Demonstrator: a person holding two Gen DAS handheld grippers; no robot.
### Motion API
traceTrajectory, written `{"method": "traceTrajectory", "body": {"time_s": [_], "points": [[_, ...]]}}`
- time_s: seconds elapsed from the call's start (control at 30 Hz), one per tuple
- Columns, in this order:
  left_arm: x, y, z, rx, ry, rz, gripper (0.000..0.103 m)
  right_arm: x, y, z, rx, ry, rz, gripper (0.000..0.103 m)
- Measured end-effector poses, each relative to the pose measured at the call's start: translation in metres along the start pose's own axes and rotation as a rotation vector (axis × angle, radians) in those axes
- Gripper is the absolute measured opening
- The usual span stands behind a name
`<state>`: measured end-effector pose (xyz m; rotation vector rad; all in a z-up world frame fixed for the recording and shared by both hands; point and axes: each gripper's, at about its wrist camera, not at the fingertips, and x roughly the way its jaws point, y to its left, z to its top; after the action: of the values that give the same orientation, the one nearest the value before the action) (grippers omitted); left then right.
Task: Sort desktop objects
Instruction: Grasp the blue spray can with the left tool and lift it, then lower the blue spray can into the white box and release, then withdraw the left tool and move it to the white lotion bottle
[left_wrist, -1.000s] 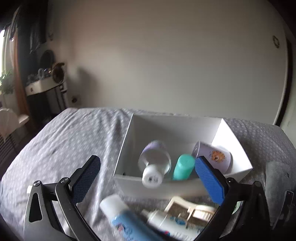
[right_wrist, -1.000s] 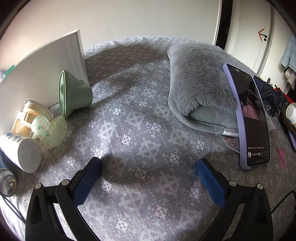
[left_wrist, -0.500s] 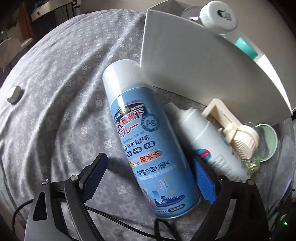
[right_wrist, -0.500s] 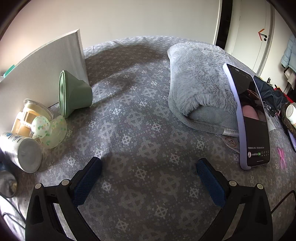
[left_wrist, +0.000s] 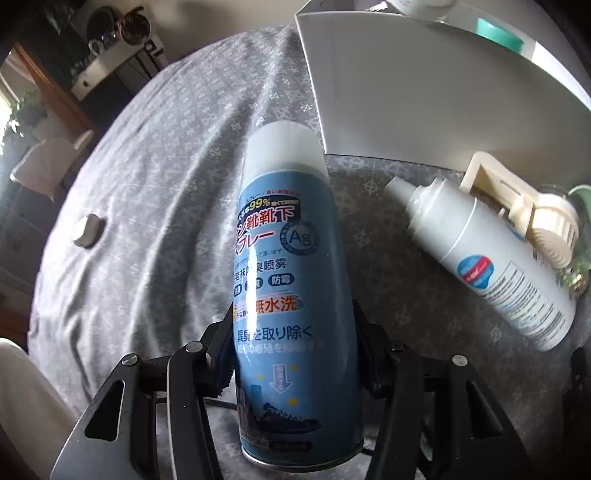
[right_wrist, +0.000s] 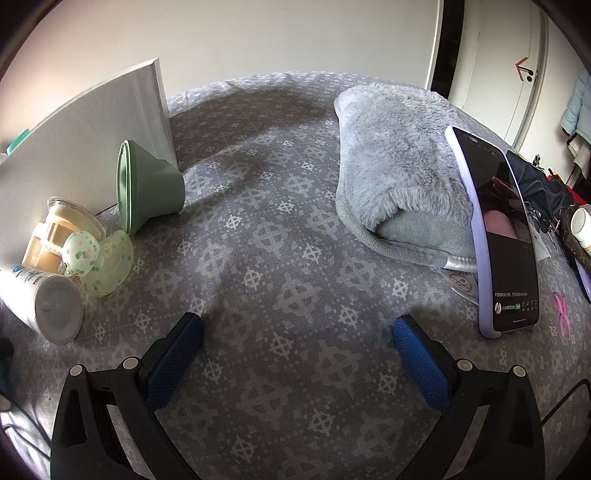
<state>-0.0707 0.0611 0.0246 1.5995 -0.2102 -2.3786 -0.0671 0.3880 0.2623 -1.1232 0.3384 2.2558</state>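
Note:
A blue spray can (left_wrist: 291, 258) with a white cap lies on the grey patterned cloth, just in front of the white box (left_wrist: 406, 92). My left gripper (left_wrist: 293, 328) straddles the can's lower half. Its jaws are closing and the pads press on both sides of the can. To the right of the can lie a white bottle (left_wrist: 491, 266) and a cream plastic piece (left_wrist: 517, 199). A teal cap (left_wrist: 498, 29) shows above the box's wall. In the right wrist view, my right gripper (right_wrist: 295, 347) hovers open over bare cloth with nothing between its fingers.
Beside the white box (right_wrist: 92, 129) lie a green cup (right_wrist: 147, 184), a spotted green piece (right_wrist: 99, 258) and the white bottle (right_wrist: 44, 299). On the right are a grey plush cushion (right_wrist: 399, 166) and a phone (right_wrist: 498, 240) leaning on it. A small grey object (left_wrist: 88, 230) lies left of the can.
My left gripper tipped down from the box towards the blue spray can, sank over it and brought its jaws in onto the can. The right gripper has not moved.

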Motion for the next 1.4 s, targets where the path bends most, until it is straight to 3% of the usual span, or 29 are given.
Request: {"method": "traceTrajectory", "body": {"time_s": [0.07,0.23,0.4,0.57,0.7,0.97,1.07,1.13,1.2,1.23,1.4], "points": [[-0.014,-0.005,-0.006,0.030,-0.035,0.072,0.051,0.000,0.000,0.000,0.000,0.000,0.000,0.103],[-0.057,-0.010,-0.013,0.012,-0.122,0.114,0.050,0.000,0.000,0.000,0.000,0.000,0.000,0.103],[-0.088,-0.005,-0.014,0.006,-0.211,0.122,0.050,0.000,0.000,-0.001,0.000,0.000,0.000,0.103],[-0.106,-0.001,0.015,0.033,-0.292,0.131,0.050,0.000,0.000,-0.001,0.000,0.000,0.000,0.103],[-0.107,0.001,0.046,0.020,-0.318,0.068,0.050,0.000,0.000,-0.001,0.000,0.000,0.000,0.103],[-0.095,-0.034,0.116,0.089,-0.317,-0.220,0.050,-0.001,0.000,-0.001,0.001,-0.001,0.000,0.103],[-0.098,-0.064,0.132,0.200,-0.340,-0.256,0.050,-0.001,0.000,-0.001,0.001,-0.001,-0.001,0.103],[-0.098,-0.079,0.138,0.315,-0.345,-0.209,0.053,-0.001,0.000,-0.001,0.001,-0.001,0.000,0.103],[-0.095,-0.084,0.140,0.391,-0.367,-0.044,0.080,-0.001,0.001,-0.001,0.001,-0.001,0.000,0.103],[-0.097,-0.085,0.138,0.413,-0.387,0.007,0.083,-0.001,0.001,-0.001,0.001,-0.001,0.000,0.103],[-0.121,-0.069,0.109,0.378,-0.501,-0.001,0.085,-0.001,0.001,-0.001,0.001,-0.001,-0.001,0.103]]}}
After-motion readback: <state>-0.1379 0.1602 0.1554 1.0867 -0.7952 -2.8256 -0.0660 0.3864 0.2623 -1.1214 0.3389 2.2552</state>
